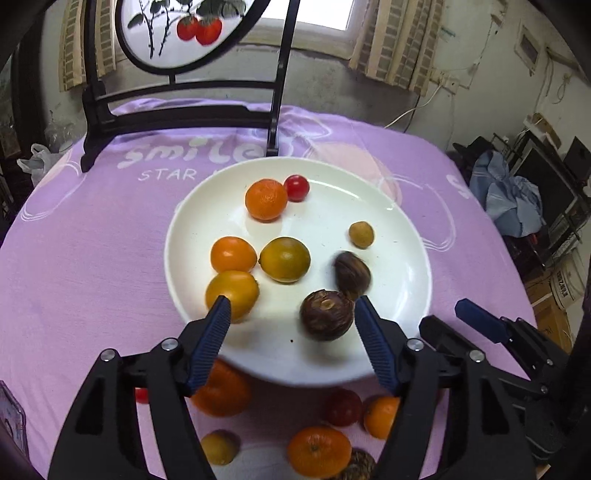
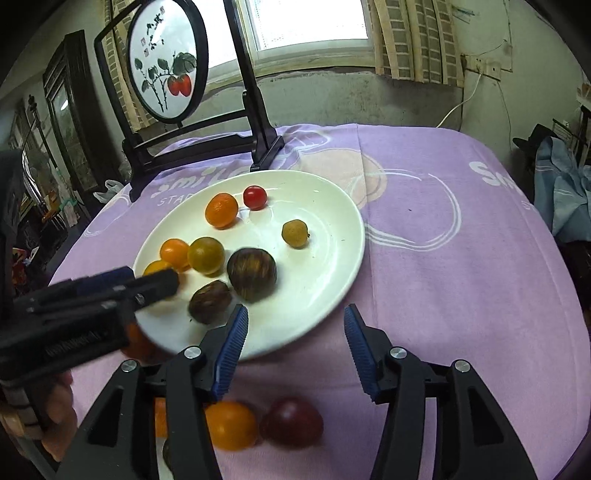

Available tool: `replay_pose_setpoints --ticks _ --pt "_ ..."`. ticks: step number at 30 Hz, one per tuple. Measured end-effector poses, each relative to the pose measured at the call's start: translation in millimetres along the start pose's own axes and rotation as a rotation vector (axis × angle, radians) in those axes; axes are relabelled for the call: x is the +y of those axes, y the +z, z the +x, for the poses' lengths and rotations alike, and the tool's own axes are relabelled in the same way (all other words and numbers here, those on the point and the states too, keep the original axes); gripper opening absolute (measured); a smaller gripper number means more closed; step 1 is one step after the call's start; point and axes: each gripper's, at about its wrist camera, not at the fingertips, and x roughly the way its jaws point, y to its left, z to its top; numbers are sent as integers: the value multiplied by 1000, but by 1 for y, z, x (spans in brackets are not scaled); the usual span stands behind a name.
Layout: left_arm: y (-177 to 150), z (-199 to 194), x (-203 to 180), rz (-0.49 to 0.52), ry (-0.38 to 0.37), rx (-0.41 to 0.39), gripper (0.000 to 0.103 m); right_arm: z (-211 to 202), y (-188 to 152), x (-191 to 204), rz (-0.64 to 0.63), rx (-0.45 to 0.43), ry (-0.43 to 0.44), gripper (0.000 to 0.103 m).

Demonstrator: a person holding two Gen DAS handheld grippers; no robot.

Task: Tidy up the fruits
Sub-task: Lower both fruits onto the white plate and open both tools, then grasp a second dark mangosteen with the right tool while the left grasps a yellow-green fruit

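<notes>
A white plate [image 1: 399,229] [image 2: 332,236] on the purple cloth holds several small oranges, a red cherry tomato [image 1: 296,187] [image 2: 255,197], a small tan fruit [image 1: 361,234] [image 2: 294,233] and two dark brown fruits [image 1: 326,314] [image 2: 252,273]. My left gripper [image 1: 291,314] [image 2: 147,280] is open above the plate's near edge, with one brown fruit between its fingers, apart from them and blurred. My right gripper [image 2: 295,325] is open and empty at the plate's near right rim. More oranges [image 1: 319,451] [image 2: 230,424] and a dark red fruit [image 2: 291,421] lie on the cloth beneath the grippers.
A black wooden stand with a round painted screen [image 1: 177,33] [image 2: 166,70] stands behind the plate. The purple cloth [image 2: 461,258] stretches to the right of the plate. Clutter and blue bags [image 1: 513,199] lie beyond the table's right edge.
</notes>
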Motion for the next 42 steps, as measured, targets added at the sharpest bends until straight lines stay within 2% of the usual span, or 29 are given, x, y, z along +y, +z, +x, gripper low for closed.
replay_pose_setpoints --ticks 2,3,6,10,13,18,27,34,38,41,42 --pt "-7 -15 4 5 7 -22 79 -12 -9 4 -19 -6 11 57" --pt "-11 -22 6 8 16 -31 80 -19 -15 6 -33 -10 12 58" --pt "-29 -39 14 29 28 -48 81 -36 -33 14 -57 -12 27 61" --pt "-60 -51 28 42 46 -33 83 -49 -57 25 -86 12 51 61" --pt "-79 -54 37 47 58 -18 88 -54 -71 36 -115 32 52 61" --pt "-96 -54 49 52 81 -15 88 -50 -92 58 -156 76 50 61" --pt "-103 -48 66 36 62 -17 89 -31 -108 91 -204 131 24 61" --pt "-102 -42 72 18 57 4 90 -17 -111 97 -209 131 -22 61" --pt "-103 -39 73 22 78 9 90 -13 -111 99 -224 132 -41 61" --pt "-103 -36 75 16 85 16 90 -12 -110 102 -238 124 -46 52" --pt "-103 -35 75 15 89 20 90 -12 -109 102 -238 118 -56 45"
